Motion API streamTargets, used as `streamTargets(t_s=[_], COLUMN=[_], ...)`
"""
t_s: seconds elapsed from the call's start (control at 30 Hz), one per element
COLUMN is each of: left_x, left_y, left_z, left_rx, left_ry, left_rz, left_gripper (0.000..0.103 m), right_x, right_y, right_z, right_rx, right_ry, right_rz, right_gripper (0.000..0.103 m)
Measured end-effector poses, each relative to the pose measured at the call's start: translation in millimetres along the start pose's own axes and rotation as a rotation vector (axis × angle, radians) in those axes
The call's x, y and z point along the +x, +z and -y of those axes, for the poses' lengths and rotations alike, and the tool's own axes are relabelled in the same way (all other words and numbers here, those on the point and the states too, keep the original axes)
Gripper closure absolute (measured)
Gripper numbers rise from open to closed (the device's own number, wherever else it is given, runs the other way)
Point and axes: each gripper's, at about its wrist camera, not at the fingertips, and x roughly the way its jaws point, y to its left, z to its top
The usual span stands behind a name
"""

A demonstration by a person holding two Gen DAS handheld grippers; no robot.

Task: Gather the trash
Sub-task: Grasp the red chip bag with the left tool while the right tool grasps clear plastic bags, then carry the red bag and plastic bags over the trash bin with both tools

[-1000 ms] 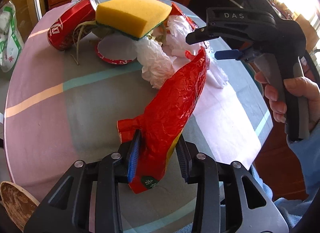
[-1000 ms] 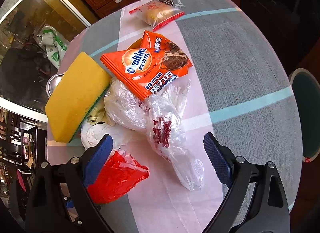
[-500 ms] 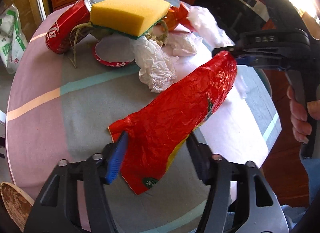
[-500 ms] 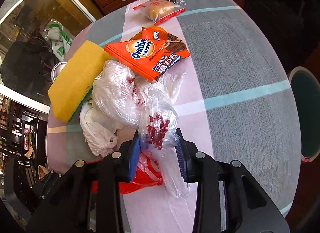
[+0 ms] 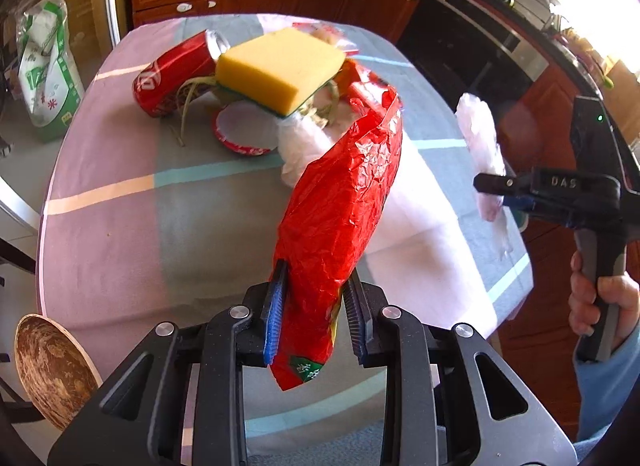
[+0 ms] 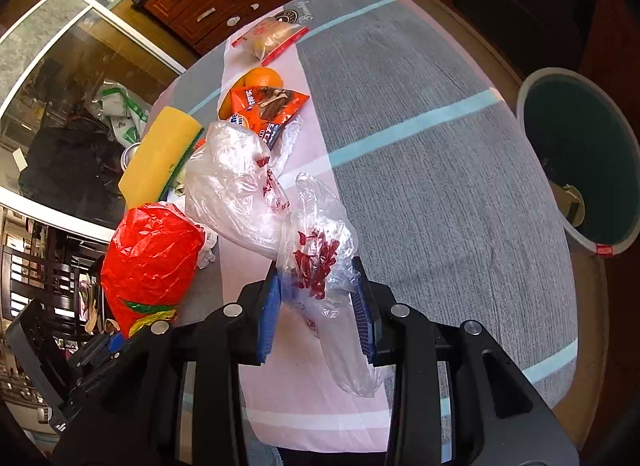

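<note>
A crumpled red snack wrapper (image 5: 344, 193) hangs lifted above the round table (image 5: 120, 225). My left gripper (image 5: 314, 286) is closing its jaws on the wrapper's lower end, and both pads press it. In the right wrist view the same wrapper (image 6: 152, 254) shows at lower left. My right gripper (image 6: 318, 294) is shut on a clear plastic bag with red print (image 6: 316, 250), held off the cloth. From the left wrist view, that gripper (image 5: 492, 187) sits at the right with the bag (image 5: 480, 137) sticking up, a hand on its handle.
A pile stays on the table: yellow sponge (image 5: 280, 65), red soda can (image 5: 172, 77), round paper lid (image 5: 244, 129), another clear bag (image 6: 228, 177), orange snack packet (image 6: 268, 109), an orange (image 6: 260, 77). A dark-lined bin (image 6: 580, 153) stands beyond the table's right edge. A wooden stool (image 5: 52, 370) is at lower left.
The right gripper shut on the clear printed bag and carried it away from the pile. The left gripper loosened, then tightened on the red wrapper, which now hangs higher and more upright.
</note>
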Motion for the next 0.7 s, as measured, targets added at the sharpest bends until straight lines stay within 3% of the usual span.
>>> streamTargets(t_s=[0.3,0.7], left_x=[-8,18], left_y=[13,69], left_z=[41,148], left_rx=[0.041,0.205], left_ry=[-0.028,-0.086], left_rz=[0.018,-0.002], left_gripper=[0.075,0.075], right_x=[-34,-95], right_y=[-6,4], right_z=[34,134], right_rx=[0.063,0.22], right_ry=[0.041,0.036], right_rz=[0.065,0.224], right_gripper=[0.071,0.071])
